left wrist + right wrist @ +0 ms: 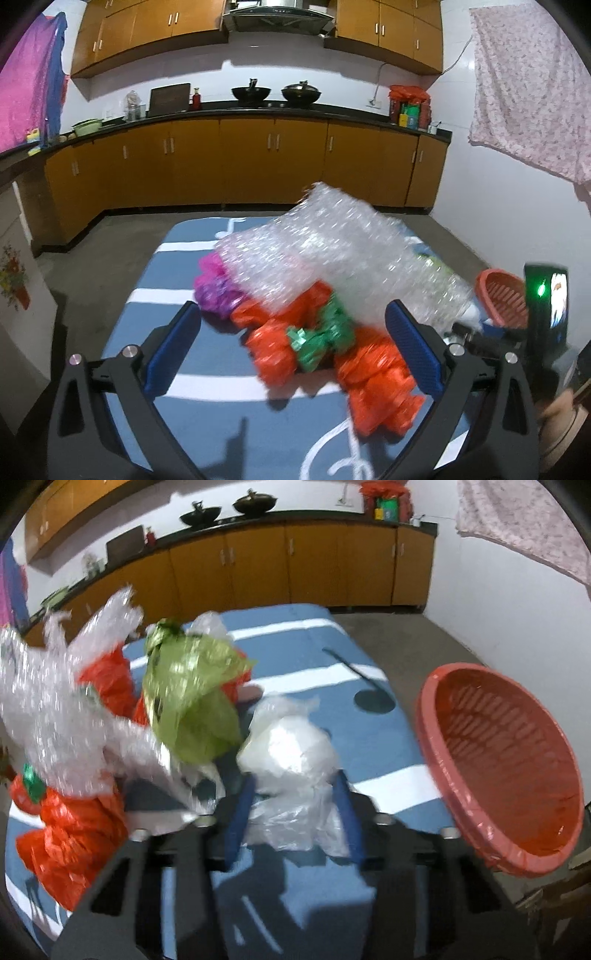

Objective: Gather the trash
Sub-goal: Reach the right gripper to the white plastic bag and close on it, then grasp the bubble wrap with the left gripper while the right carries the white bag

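Meanwhile, the left gripper (pixel 293 345) is hanging level over the blue table (pixel 221 413), its fingers spread wide on either side of a heap of orange bags (pixel 280 354) under bubble wrap (pixel 332 251). Further right, the right gripper (pixel 295 812) is pinching a white plastic bag (pixel 291 760). At the far right, the red basket (pixel 517 760) is sitting tilted by the table edge, nothing showing inside

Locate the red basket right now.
The red basket sits at the right edge of the blue table in the right wrist view, right of the white plastic bag between the right tool fingers.
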Available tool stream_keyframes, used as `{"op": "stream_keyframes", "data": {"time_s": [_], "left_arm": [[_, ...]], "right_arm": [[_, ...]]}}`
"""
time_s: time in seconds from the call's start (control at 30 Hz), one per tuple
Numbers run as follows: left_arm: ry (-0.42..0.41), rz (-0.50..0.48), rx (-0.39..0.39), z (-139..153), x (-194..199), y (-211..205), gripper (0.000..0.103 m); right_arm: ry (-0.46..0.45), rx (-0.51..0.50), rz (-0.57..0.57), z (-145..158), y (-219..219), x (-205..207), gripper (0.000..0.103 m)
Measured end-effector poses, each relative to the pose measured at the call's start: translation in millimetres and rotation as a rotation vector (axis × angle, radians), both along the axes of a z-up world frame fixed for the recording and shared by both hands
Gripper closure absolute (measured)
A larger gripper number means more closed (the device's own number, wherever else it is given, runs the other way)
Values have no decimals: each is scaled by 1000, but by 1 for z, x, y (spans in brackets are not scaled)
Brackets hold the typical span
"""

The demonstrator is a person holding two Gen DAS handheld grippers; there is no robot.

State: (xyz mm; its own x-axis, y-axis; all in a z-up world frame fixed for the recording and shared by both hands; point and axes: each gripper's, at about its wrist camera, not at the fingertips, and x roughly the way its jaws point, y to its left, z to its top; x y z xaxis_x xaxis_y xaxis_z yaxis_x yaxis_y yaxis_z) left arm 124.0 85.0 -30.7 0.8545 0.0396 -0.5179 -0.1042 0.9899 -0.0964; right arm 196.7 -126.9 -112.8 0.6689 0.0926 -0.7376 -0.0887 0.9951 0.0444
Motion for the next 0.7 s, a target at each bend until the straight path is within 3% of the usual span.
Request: {"op": "stream_keyframes", "data": {"time_s": [0.07, 0.33, 0.47, 0.6, 0.7], "left_arm": [[-1, -18, -21, 2, 7, -3, 6], [-30, -50, -25, 21, 24, -21, 8], [-19, -49, -33, 29, 37, -25, 24], [-3, -48, -44, 35, 48, -29, 28], [20, -56, -25, 35, 57, -35, 39]], "right_arm": [[-7, -7, 3, 0, 0, -7, 83], [-33, 29, -22, 9, -17, -27, 89], [-40, 16, -25, 13, -22, -39, 89], [-41, 10, -29, 15, -27, -43, 89], [-51, 3, -31, 18, -29, -46, 89]]}}
